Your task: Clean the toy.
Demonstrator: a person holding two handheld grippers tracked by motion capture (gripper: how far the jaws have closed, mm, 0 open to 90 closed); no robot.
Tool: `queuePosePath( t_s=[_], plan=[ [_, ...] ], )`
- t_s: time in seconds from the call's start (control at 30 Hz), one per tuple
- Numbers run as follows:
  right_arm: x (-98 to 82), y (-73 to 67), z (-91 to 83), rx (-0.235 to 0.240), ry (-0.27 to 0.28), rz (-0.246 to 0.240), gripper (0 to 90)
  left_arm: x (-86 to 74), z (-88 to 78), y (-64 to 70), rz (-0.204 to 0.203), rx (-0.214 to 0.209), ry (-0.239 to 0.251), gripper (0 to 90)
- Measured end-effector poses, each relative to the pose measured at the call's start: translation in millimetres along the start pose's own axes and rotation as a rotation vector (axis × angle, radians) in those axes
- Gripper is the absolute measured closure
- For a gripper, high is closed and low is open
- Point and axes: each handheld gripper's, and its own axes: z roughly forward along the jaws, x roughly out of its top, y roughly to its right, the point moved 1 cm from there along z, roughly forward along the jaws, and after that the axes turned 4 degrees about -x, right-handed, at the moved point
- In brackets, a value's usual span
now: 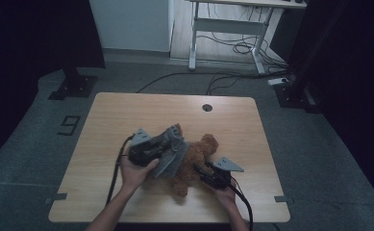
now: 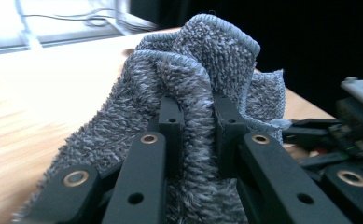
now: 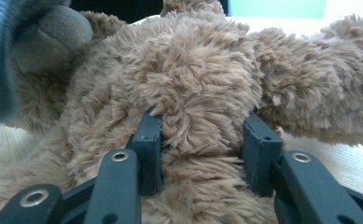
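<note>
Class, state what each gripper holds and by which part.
Left gripper pinches a bunched fold of the grey towel; right gripper clamps the brown teddy bear by its furry body.

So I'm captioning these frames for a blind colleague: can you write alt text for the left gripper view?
The left gripper pinches a bunched fold of fluffy grey towel between its two black jaws, lifting it above a light wooden table. At the right edge, part of the right gripper shows against a dark background.
</note>
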Motion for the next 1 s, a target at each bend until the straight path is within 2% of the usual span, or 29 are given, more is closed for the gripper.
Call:
queuePosePath(
  t_s=[0.03,0.07,0.1,0.13,0.17,0.2,0.23,0.27,0.3,0.37,0.43,0.47,0.5,0.57,0.67,0.7,0.73,0.83,0.87,1.0],
  plan=[
    [0.0,-0.1,-0.1,0.0,0.0,0.0,57.1,2.4,11.1,5.1,0.006,-0.006,-0.016,76.9],
    [0.0,-0.1,-0.1,0.0,0.0,0.0,57.1,2.4,11.1,5.1,0.006,-0.006,-0.016,76.9],
    [0.0,-0.4,-0.4,0.001,-0.002,0.0,57.1,6.1,32.2,13.9,0.02,-0.013,-0.048,76.9],
    [0.0,-0.3,-0.4,0.0,-0.001,-0.002,57.1,6.1,32.2,13.9,0.02,-0.013,-0.048,76.9],
    [0.0,-0.3,-0.4,0.0,-0.001,-0.002,57.1,7.1,41.9,17.8,0.022,-0.018,-0.065,76.9],
    [-0.1,-0.5,-0.5,0.0,0.0,-0.004,57.1,6.7,59.0,24.3,0.046,-0.003,-0.103,76.8],
    [-0.1,-0.5,-0.5,0.0,0.0,-0.005,57.2,5.0,66.1,26.0,0.061,0.013,-0.124,76.8],
    [-0.1,-0.5,-0.6,0.001,0.0,-0.006,57.2,5.0,66.1,26.0,0.061,0.013,-0.124,76.7],
    [-0.1,-0.5,-0.6,0.001,0.0,-0.006,57.2,2.6,71.6,26.1,0.071,0.03,-0.145,76.7],
    [-0.2,-0.4,-0.5,0.0,-0.003,-0.008,57.4,-2.9,74.9,21.5,0.051,0.025,-0.148,76.2],
    [-0.2,-0.5,-0.5,0.001,-0.003,-0.01,57.4,-4.7,71.0,17.9,0.042,0.026,-0.146,76.3],
    [-0.2,-0.9,-0.5,0.0,-0.003,-0.013,57.5,-5.3,68.1,16.0,0.044,0.034,-0.146,76.3],
    [-0.2,-1.4,-0.5,-0.002,-0.003,-0.014,57.6,-6.2,60.8,10.8,0.04,0.062,-0.153,76.4],
    [-0.1,-1.3,-0.6,-0.003,-0.003,-0.012,57.6,-6.9,56.9,7.2,0.034,0.071,-0.154,76.6],
    [-0.2,-1.4,-0.4,-0.004,-0.001,-0.012,57.6,-11.6,45.4,-6.2,-0.001,0.076,-0.15,76.7],
    [-0.2,-1.4,-0.3,-0.002,-0.001,-0.009,57.6,-14.4,37.4,-12.8,-0.02,0.073,-0.138,77.1],
    [-0.2,-1.4,-0.3,-0.002,-0.001,-0.009,57.6,-14.4,37.4,-12.8,-0.02,0.073,-0.138,77.2],
    [-0.2,-2.1,-0.7,0.0,-0.002,-0.009,57.7,-15.2,18.4,-19.4,-0.01,0.082,-0.108,77.3],
    [-0.2,-2.1,-0.7,0.0,-0.002,-0.009,57.7,-15.2,18.4,-19.4,-0.01,0.082,-0.108,77.3],
    [-0.3,-2.5,-0.8,0.001,-0.002,-0.01,57.8,-14.0,-1.2,-30.1,-0.027,0.1,-0.07,77.2]
  ],
)
